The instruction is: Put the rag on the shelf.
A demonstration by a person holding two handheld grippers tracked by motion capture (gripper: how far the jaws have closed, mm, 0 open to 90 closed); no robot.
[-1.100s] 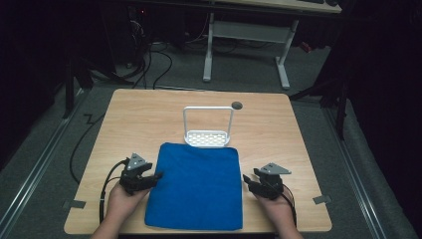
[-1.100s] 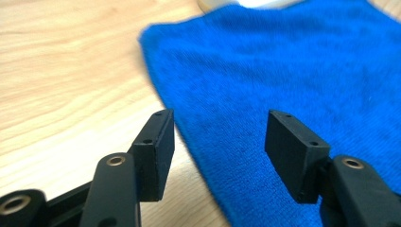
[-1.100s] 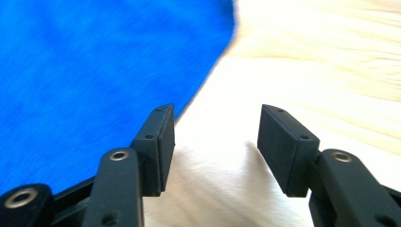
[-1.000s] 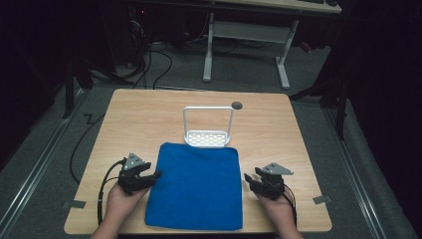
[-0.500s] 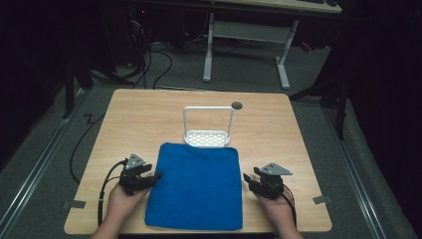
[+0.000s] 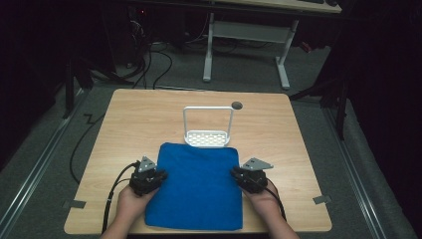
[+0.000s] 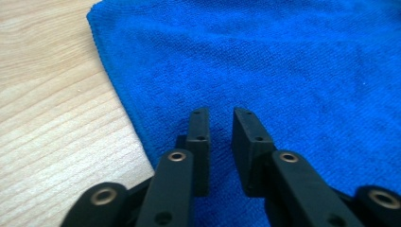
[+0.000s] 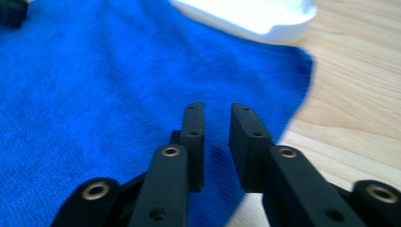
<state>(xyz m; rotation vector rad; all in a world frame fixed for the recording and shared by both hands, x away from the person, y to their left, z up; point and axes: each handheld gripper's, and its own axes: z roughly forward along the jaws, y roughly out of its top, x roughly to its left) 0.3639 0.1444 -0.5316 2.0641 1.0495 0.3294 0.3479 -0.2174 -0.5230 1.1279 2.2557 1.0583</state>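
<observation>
High view showed the blue, square-cut terry cloth (image 6: 196,186) lying flat on the near half of the pale wood-grain worktop (image 6: 129,124), its far edge just beside the white plastic rack with a perforated base and a thin hoop handle (image 6: 207,130). The left tongs (image 6: 155,175) sat at the cloth's left edge and the right tongs (image 6: 238,174) at its right edge, each carried by a hand coming in from the near side.

In the left gripper view the jaws had just been closing and stood nearly together with a narrow gap, hovering above the nap; no fold of cloth was visibly caught between them. The right gripper view (image 8: 215,113) showed the same: jaws just drawn in, a slim gap, nothing pinched that I could see.

My judgement: the likely fault was a dry grab. The cloth lay flat and soft, with no raised edge to bite, so the jaws could meet on air or catch only a few loops, and any lift would let it slip. An uneven catch on one side would drag it askew, perhaps nudging the light rack
</observation>
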